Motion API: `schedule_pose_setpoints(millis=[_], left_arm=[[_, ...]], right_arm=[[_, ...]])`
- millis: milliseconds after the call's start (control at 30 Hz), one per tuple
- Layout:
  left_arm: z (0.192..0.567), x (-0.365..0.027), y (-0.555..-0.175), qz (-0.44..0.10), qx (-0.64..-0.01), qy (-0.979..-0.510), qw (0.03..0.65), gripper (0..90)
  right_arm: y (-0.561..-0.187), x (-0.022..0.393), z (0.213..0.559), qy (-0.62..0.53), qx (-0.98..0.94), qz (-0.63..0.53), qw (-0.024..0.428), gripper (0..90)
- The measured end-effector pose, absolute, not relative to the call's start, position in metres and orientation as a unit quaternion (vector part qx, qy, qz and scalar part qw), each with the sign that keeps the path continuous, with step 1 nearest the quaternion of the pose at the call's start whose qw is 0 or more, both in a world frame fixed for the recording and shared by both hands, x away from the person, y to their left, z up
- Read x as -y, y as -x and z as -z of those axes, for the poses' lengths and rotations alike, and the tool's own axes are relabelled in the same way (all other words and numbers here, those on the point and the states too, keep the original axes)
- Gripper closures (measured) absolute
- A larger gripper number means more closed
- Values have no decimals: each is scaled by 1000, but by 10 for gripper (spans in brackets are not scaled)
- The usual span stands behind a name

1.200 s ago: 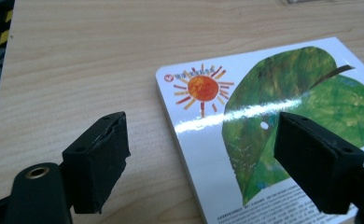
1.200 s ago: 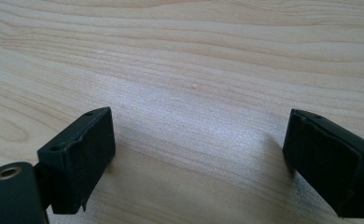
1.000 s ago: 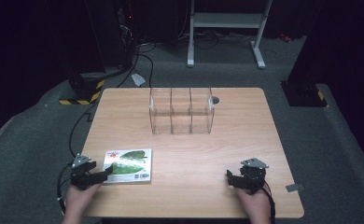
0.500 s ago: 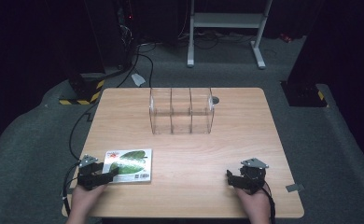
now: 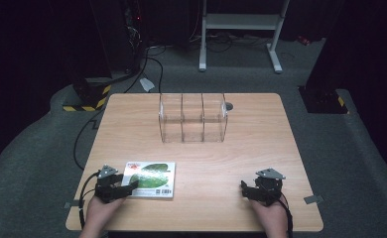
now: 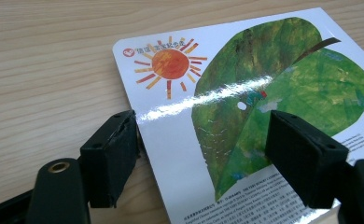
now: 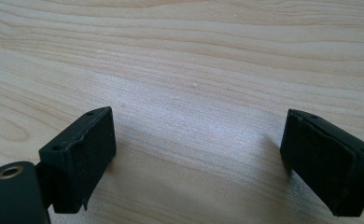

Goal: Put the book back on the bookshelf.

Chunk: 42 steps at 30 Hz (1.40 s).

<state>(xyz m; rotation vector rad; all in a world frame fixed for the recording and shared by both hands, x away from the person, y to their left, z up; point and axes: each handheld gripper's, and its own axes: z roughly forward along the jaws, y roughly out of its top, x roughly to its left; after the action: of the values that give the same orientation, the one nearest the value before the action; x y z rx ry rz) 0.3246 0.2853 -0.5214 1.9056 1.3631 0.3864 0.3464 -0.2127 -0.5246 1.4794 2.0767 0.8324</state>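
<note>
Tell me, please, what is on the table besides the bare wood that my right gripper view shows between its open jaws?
Observer: A picture book with a green leaf and an orange sun lies flat near the front left corner of the table.
Operator: Is the left gripper on it?
Observer: The left gripper straddles the book's edge, with one jaw on the wood beside it and the other over the cover. Its jaws have just been closing, but they stand wide apart.
Operator: Is there anything farther off?
Observer: A clear box with three compartments stands at the far middle of the table, and all three look empty.
</note>
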Motion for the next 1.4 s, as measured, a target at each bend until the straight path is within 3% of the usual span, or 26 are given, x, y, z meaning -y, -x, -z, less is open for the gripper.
schedule_pose_setpoints(millis=[300, 500, 733, 800, 933, 1400], left_arm=[[521, -233, -322, -145, -507, -761, 379, 258], [522, -209, -322, -148, -491, -767, 387, 250], [521, -218, -315, -147, -478, -776, 385, 271], [520, -222, -312, -146, -476, -775, 389, 361], [521, -234, -305, -126, -482, -766, 406, 422], [522, -212, -300, -119, -471, -773, 408, 436]], right_arm=[[-340, 208, 517, -525, -761, -312, 218, 148], [-326, 179, 509, -494, -769, -348, 210, 201], [-310, 148, 506, -463, -781, -378, 183, 246], [-308, 140, 507, -457, -786, -381, 169, 276], [-307, 129, 507, -450, -792, -384, 153, 286], [-296, 107, 504, -424, -800, -400, 145, 334]])
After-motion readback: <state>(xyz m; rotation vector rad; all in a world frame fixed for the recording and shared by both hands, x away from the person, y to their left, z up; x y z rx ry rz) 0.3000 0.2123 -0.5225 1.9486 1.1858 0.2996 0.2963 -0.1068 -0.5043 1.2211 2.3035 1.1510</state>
